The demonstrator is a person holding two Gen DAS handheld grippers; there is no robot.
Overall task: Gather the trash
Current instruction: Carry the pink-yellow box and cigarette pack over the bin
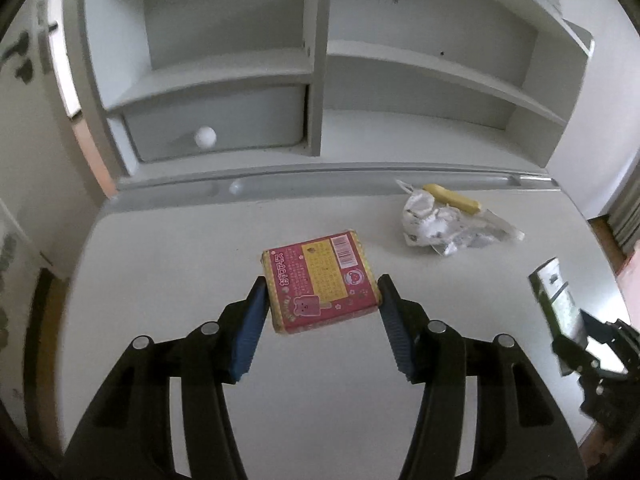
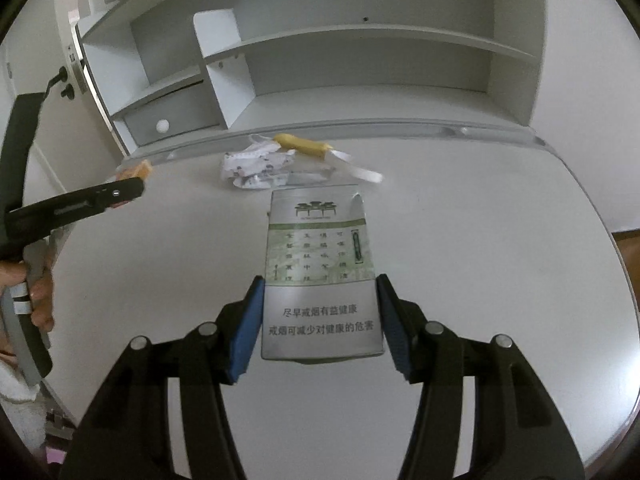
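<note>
White desk surface (image 1: 160, 280) with a rounded near edge fills both views, backed by a pale grey shelf unit (image 1: 316, 80) with open compartments, a star cut-out and a small drawer with a round white knob (image 1: 205, 136).

Left gripper (image 1: 322, 300) has its blue-padded jaws about half closed on a small pink and yellow cardboard box (image 1: 320, 282) printed with a bear and a barcode; the pads press its two sides, and it appears raised a little off the desk. Right gripper (image 2: 318, 304) is likewise half closed, clamping a flat silver and green cigarette pack (image 2: 320, 272) by its long edges — it looks held slightly above the surface, with a shadow under its near end.

Judging by this, two pieces of trash are picked up but not yet dropped anywhere; no bin shows in either view. Left on the desk, at the far side near the shelf base, lie a crumpled white printed wrapper (image 1: 436, 224) and, touching it, a yellow sausage-shaped snack in clear plastic (image 1: 452, 199).

Open room is generous: the middle and near desk are bare, and the two grippers sit well apart, the left one's arm and the person's hand (image 2: 36, 292) at the far left of the right view. Edges to mind — the raised lip (image 1: 320, 184) under the shelf and the desk's curved rim to the right.
</note>
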